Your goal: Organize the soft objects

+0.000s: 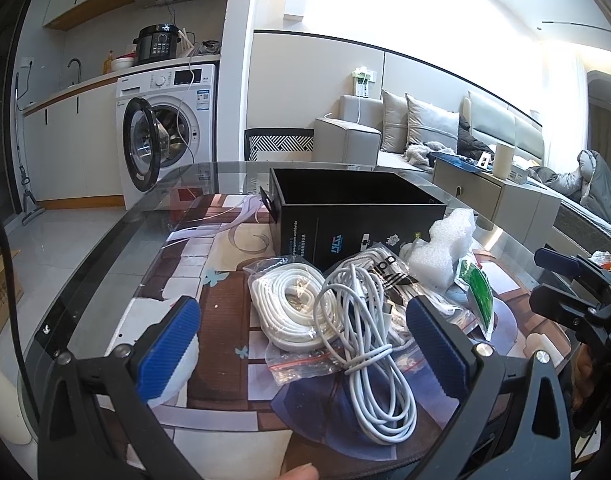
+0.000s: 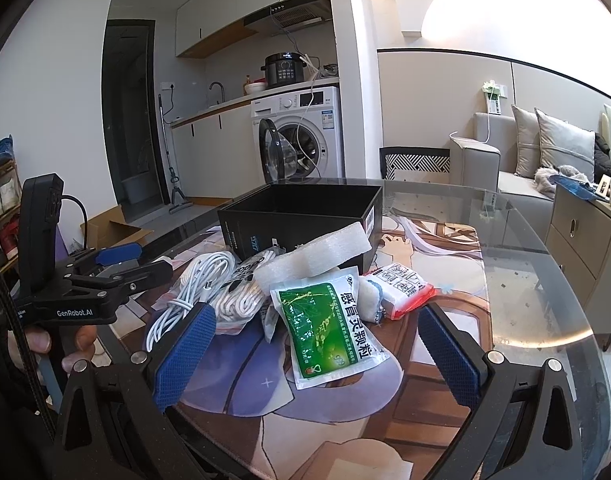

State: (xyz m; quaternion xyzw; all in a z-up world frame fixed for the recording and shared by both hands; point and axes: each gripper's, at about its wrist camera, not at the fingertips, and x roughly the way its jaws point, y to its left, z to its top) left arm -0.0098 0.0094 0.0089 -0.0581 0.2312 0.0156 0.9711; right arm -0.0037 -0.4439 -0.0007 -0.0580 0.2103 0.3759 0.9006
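A heap of soft items lies on the glass table in front of an open black box point(image 1: 357, 208) point(image 2: 301, 212). My left gripper point(image 1: 303, 344) is open, its blue pads on either side of a loose white cable bundle point(image 1: 365, 340) and a bagged white cable coil point(image 1: 293, 308), touching neither. My right gripper point(image 2: 315, 356) is open too, low over the mat, with a green medicine packet point(image 2: 329, 332) lying between its fingers. Behind the packet sit a white foam piece point(image 2: 313, 256), a red-and-white packet point(image 2: 401, 288) and a small fluffy white thing point(image 2: 369, 300). The cables point(image 2: 193, 292) lie to the left.
The glass table point(image 2: 545, 280) is round, with a printed mat point(image 2: 425, 248) under the items. The left gripper point(image 2: 145, 262) shows at the left edge of the right wrist view, the right gripper point(image 1: 553, 280) at the right edge of the left one. Washing machine, sofa and cabinet stand beyond.
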